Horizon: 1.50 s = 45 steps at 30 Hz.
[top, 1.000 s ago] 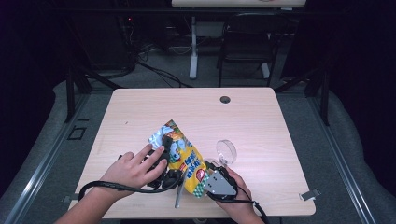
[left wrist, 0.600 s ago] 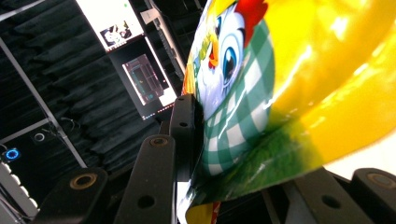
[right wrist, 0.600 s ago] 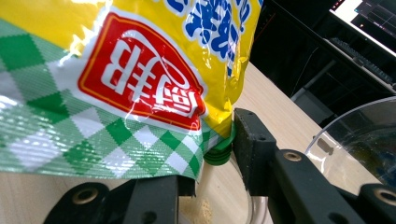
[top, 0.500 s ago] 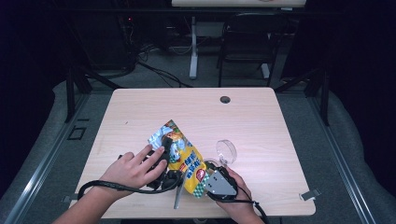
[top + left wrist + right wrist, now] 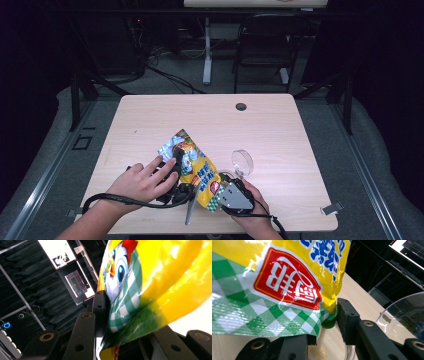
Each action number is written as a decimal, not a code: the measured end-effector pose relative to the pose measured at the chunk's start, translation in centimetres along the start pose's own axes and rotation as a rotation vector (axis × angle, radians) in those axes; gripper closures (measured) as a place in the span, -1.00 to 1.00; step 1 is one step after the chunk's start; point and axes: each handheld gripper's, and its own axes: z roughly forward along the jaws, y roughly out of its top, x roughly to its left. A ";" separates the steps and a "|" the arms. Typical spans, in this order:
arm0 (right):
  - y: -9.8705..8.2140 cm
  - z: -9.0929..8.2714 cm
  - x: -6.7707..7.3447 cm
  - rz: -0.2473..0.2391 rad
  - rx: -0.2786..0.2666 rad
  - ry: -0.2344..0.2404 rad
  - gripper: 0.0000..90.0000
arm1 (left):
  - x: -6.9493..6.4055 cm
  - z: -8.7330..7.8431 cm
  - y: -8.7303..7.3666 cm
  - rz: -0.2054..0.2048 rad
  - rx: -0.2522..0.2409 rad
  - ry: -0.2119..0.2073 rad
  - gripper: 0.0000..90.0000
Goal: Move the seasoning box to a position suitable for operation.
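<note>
A yellow snack bag (image 5: 196, 172) with green checks and a cartoon chicken lies slanted near the table's front edge. My left gripper (image 5: 176, 167) reaches it from the left. In the left gripper view the bag (image 5: 150, 282) sits between the jaws of the left gripper (image 5: 130, 325), which have just been closing, and the left pad presses its edge. My right gripper (image 5: 216, 187), with a grey plate on top, is at the bag's lower end. In the right gripper view the bag (image 5: 277, 282) covers the left jaw of the right gripper (image 5: 327, 331). A green ridged piece (image 5: 328, 323) and a clear curved wall lie between the jaws.
A clear round dish (image 5: 242, 161) stands just right of the bag, close to the right jaw (image 5: 407, 315). A grey flat stick (image 5: 189, 212) lies at the front edge under the bag. A dark round grommet (image 5: 241, 106) sits in the table's far side.
</note>
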 end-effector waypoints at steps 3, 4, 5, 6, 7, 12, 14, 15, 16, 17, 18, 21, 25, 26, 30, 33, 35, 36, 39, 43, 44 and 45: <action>0.0 0.0 0.0 0.001 -0.001 0.001 0.57 | 0.1 0.0 0.0 0.005 0.001 0.000 0.65; 0.0 0.0 0.0 0.001 0.000 0.000 0.57 | 0.1 -0.1 0.0 0.013 0.005 0.000 0.65; 0.0 0.0 0.0 0.002 0.000 0.000 0.57 | 0.1 -0.1 0.1 0.014 0.006 0.002 0.65; 0.0 0.0 0.0 0.002 0.000 -0.001 0.57 | 0.1 -0.1 0.1 0.010 0.004 -0.001 0.66; 0.0 0.0 0.0 0.003 0.000 0.000 0.57 | 0.1 -0.1 0.1 0.011 0.005 -0.002 0.66; 0.0 0.0 0.0 0.001 -0.002 -0.002 0.57 | 0.1 -0.2 0.0 0.008 -0.005 0.007 0.67; 0.0 0.0 0.0 0.003 -0.004 -0.003 0.57 | 0.2 -0.2 0.0 0.010 0.001 0.006 0.67; 0.0 0.0 0.0 0.006 -0.006 -0.002 0.57 | 0.2 -0.2 0.0 0.001 -0.004 0.008 0.67; 0.0 0.0 0.0 0.009 -0.006 -0.001 0.57 | 0.2 -0.2 0.0 -0.009 -0.005 0.003 0.67; 0.0 0.0 0.0 0.008 -0.005 -0.005 0.57 | 0.1 -0.2 0.1 -0.014 -0.002 0.004 0.67; 0.0 0.0 0.0 0.008 -0.005 -0.003 0.57 | 0.1 -0.2 0.1 -0.008 -0.004 0.011 0.67; -0.1 0.0 -0.1 0.009 -0.006 -0.006 0.57 | 0.2 -0.2 0.1 -0.005 -0.002 0.011 0.67; -0.1 0.0 -0.1 0.010 -0.009 -0.009 0.57 | 0.3 -0.2 0.1 -0.032 -0.012 0.005 0.67; -0.1 0.0 -0.1 0.012 -0.009 -0.010 0.57 | 0.4 -0.2 0.1 -0.041 -0.014 0.001 0.67; -0.1 -0.1 -0.2 0.019 -0.012 -0.009 0.57 | 0.4 -0.3 0.1 -0.061 -0.015 -0.007 0.67; -0.1 -0.1 -0.2 0.022 -0.012 -0.009 0.57 | 0.4 -0.3 0.1 -0.074 -0.019 -0.003 0.67; -0.1 -0.1 -0.2 0.022 -0.011 -0.008 0.57 | 0.4 -0.3 0.1 -0.079 -0.019 -0.004 0.67; -0.1 -0.1 -0.2 0.022 -0.011 -0.009 0.57 | 0.5 -0.3 0.2 -0.075 -0.018 0.000 0.67; -0.1 -0.1 -0.3 0.023 -0.011 -0.009 0.57 | 0.6 -0.3 0.2 -0.084 -0.020 0.000 0.68; -0.1 -0.1 -0.3 0.024 -0.011 -0.009 0.57 | 0.7 -0.4 0.2 -0.100 -0.026 0.004 0.68; -0.1 -0.1 -0.3 0.024 -0.011 -0.010 0.57 | 0.7 -0.4 0.2 -0.101 -0.026 0.004 0.68; -0.1 -0.1 -0.3 0.026 -0.012 -0.010 0.57 | 0.8 -0.4 0.2 -0.100 -0.025 0.003 0.68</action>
